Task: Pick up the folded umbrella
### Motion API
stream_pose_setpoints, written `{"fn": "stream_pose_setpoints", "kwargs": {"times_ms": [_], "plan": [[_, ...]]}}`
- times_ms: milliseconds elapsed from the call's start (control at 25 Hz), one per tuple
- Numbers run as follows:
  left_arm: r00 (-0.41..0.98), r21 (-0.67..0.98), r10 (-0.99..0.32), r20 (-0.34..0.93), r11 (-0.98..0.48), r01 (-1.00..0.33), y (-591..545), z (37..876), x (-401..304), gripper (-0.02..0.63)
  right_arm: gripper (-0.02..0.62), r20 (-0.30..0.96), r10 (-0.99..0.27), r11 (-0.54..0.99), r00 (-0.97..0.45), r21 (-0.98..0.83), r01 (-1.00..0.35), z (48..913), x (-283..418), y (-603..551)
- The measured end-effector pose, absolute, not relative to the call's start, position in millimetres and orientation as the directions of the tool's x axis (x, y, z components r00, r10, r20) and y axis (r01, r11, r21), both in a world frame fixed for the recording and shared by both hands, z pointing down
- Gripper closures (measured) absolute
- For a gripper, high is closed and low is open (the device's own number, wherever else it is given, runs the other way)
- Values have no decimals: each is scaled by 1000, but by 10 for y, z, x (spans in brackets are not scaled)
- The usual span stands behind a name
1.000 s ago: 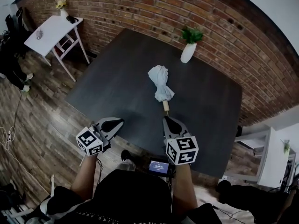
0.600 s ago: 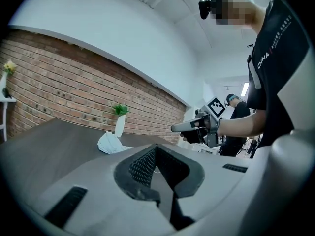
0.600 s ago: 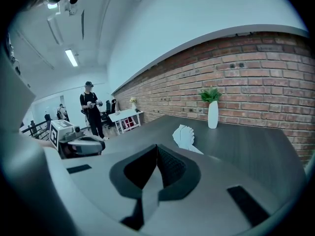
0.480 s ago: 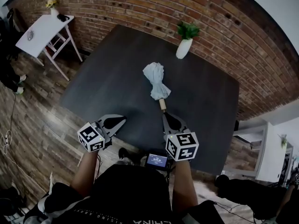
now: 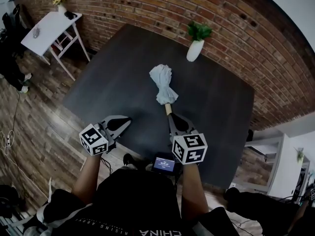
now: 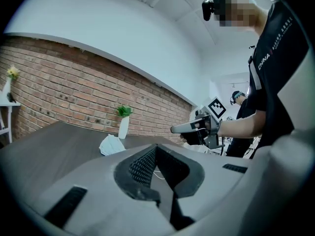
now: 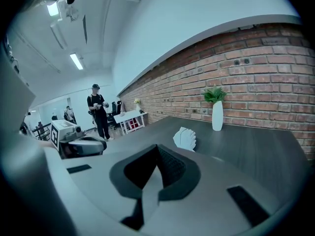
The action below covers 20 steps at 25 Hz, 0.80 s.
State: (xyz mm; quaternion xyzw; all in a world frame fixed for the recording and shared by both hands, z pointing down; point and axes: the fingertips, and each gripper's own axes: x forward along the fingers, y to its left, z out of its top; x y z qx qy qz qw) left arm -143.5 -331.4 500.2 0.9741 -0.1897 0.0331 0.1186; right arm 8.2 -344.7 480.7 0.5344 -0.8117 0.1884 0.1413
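Folded umbrella (image 5: 162, 85): mid-tabletop (image 5: 118, 77), long axis running from near edge to far edge; wooden handle (image 5: 168, 109) toward near edge, bunched canopy toward vase (image 5: 195, 49).
Right tongs (image 5: 172, 116): closed, empty, tip just short of handle.
Left tongs (image 5: 125, 119): closed, empty, at near edge, apart from umbrella.
Step in hand: approach. Advised: open right tongs first, set across the long axis, then close on handle.

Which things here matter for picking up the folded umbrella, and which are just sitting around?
For the job:
folded umbrella, lying on the dark table
right gripper, shut, nearest its tan handle
left gripper, shut, empty

Just there:
white vase with a green plant
small white side table by the brick wall
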Motion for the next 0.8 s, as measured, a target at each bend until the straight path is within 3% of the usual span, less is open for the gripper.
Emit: {"fn": "stream_pose_setpoints", "kwargs": {"times_ms": [800], "plan": [[932, 203, -352, 87, -909, -363, -3318, 4813, -757, 603, 583, 410, -754, 451, -514, -245, -858, 4895, 502, -3473]]}}
